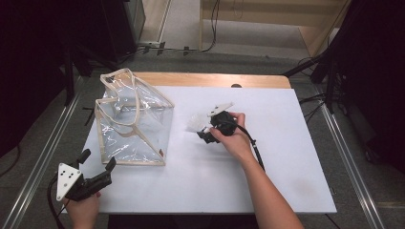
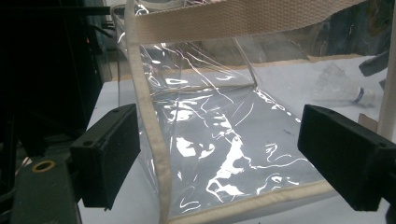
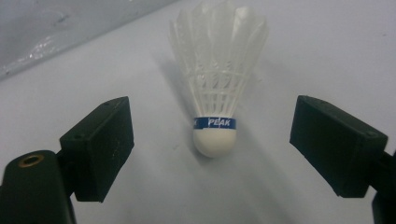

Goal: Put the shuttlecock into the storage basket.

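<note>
White feathered shuttlecock (image 3: 217, 88) with blue band lies mid-table, at three o'clock of the clear plastic tote bag (image 1: 131, 119); featherlight, crushable skirt, so pinch the cork. Right gripper (image 3: 212, 140) gapes around the cork, untouching. Left gripper (image 2: 219, 154) open, empty, facing the bag.

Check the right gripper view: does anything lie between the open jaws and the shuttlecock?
Nothing. In the right gripper view the shuttlecock lies on bare white table, clear of the open right gripper.
</note>
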The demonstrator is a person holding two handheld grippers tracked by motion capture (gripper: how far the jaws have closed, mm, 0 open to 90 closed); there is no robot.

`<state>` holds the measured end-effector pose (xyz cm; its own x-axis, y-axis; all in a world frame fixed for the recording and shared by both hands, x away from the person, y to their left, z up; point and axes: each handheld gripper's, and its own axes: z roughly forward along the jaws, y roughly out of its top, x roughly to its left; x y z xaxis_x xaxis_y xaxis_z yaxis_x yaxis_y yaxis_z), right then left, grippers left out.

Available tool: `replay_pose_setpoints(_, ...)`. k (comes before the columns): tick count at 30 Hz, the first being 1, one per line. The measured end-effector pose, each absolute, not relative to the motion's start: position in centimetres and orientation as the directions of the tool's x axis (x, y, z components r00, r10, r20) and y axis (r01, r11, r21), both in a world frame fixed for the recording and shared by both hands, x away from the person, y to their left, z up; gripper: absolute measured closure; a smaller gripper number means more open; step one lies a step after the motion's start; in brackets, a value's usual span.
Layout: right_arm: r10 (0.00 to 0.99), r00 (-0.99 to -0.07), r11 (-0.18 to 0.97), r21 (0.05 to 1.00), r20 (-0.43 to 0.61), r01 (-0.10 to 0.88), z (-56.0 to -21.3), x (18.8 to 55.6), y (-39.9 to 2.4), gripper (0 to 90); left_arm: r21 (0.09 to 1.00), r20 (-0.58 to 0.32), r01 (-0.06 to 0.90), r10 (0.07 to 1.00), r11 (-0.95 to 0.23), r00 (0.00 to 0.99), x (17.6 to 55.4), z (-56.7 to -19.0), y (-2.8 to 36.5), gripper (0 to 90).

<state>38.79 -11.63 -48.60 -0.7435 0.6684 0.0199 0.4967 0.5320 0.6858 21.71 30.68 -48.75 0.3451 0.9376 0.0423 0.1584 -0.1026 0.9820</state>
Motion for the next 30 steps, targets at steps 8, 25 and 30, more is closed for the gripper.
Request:
replay_pose_setpoints(8,0.685,-0.728,0.547,0.641,0.028,0.538,-49.7,39.3,-11.5,33.4,0.982,0.041,0.158,0.937,-0.101,0.346,21.7,-48.7,30.7,13.7)
replay_pose_setpoints(25,0.690,-0.723,0.556,0.622,0.024,0.551,-50.3,39.5,-11.0,61.8,0.982,0.041,0.158,0.937,-0.101,0.346,21.7,-48.7,30.7,13.7)
replay_pose_setpoints(30,0.684,-0.729,0.562,0.631,0.008,0.534,-50.1,39.3,-10.9,62.1,0.982,0.040,0.158,0.937,-0.101,0.346,21.7,-48.7,30.7,13.7)
